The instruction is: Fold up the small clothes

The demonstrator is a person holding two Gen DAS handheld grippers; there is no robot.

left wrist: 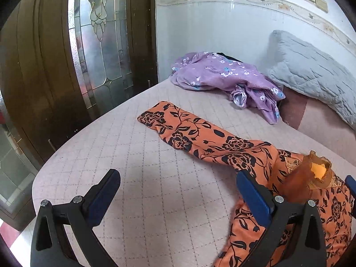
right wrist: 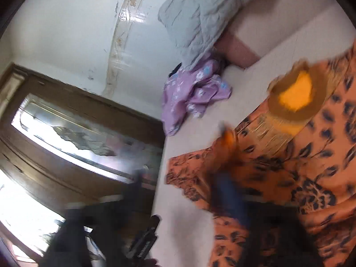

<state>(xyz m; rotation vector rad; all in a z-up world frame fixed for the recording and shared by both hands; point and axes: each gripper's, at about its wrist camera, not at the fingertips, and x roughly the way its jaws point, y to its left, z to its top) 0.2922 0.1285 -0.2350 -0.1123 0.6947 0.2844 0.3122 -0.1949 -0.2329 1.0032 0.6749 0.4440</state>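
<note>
two hand-held grippers: left [left wrist: 178, 191] wide apart over orange floral garment [left wrist: 200, 140], right [right wrist: 189, 200] blurred, can't tell; no legible writing

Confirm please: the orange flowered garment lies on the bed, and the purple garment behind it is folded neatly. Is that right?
Not quite. The orange flowered garment does lie on the bed, but the purple garment behind it is a crumpled heap, not folded neatly. The left wrist view shows this.

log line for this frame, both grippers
left gripper: open, empty | right gripper: blurred, unclear | orange floral garment: unfolded on bed | purple garment: heaped
</note>
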